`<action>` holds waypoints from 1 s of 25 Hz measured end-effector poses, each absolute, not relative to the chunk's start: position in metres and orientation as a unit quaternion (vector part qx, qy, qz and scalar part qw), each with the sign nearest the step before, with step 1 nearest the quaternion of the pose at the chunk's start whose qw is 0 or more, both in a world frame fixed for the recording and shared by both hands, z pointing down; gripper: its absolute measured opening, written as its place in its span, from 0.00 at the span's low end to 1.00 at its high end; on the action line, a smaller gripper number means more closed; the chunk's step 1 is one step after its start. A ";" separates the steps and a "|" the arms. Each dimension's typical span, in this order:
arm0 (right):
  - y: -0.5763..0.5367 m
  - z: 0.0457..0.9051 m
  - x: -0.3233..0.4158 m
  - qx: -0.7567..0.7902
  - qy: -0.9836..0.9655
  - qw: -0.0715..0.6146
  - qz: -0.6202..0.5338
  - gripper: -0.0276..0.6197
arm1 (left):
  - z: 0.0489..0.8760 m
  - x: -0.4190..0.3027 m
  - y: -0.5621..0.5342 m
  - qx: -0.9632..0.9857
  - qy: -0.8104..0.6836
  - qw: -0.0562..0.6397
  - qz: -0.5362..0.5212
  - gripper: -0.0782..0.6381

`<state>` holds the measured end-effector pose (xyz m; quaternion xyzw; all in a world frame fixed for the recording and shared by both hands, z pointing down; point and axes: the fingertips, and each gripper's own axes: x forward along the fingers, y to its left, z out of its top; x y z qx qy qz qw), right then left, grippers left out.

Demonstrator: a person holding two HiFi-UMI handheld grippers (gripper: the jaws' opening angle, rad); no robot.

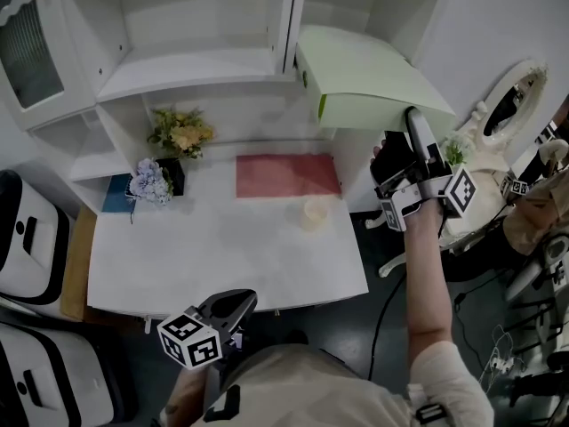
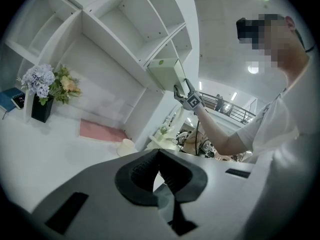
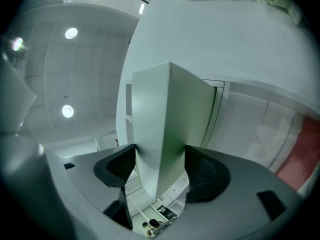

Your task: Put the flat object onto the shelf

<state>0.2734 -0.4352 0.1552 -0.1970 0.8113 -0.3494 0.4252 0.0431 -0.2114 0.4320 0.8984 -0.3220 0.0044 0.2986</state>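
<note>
Left gripper (image 2: 157, 156) sits clenched, empty; right gripper (image 3: 160, 170), jaws wide, clamps flat green box (image 3: 170, 109).

Staged home corner set inside a large hall. Domestic signs: tall white wooden shelving unit (image 1: 191, 69) over a white worktop (image 1: 222, 256), yellow flowers in a black vase (image 1: 180, 133), flat pink rectangular mat (image 1: 286, 175), ornate white oval mirror (image 1: 511, 105). Hall signs: bare grey ceiling with round lamps (image 3: 70, 33), railed upper gallery (image 2: 235, 109), loose cables on dark floor (image 1: 498, 354).
</note>
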 end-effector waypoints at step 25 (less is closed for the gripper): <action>-0.467 0.161 0.269 -0.220 0.811 0.414 -0.350 0.53 | 0.434 0.038 -0.211 0.893 -0.336 0.298 0.002 0.13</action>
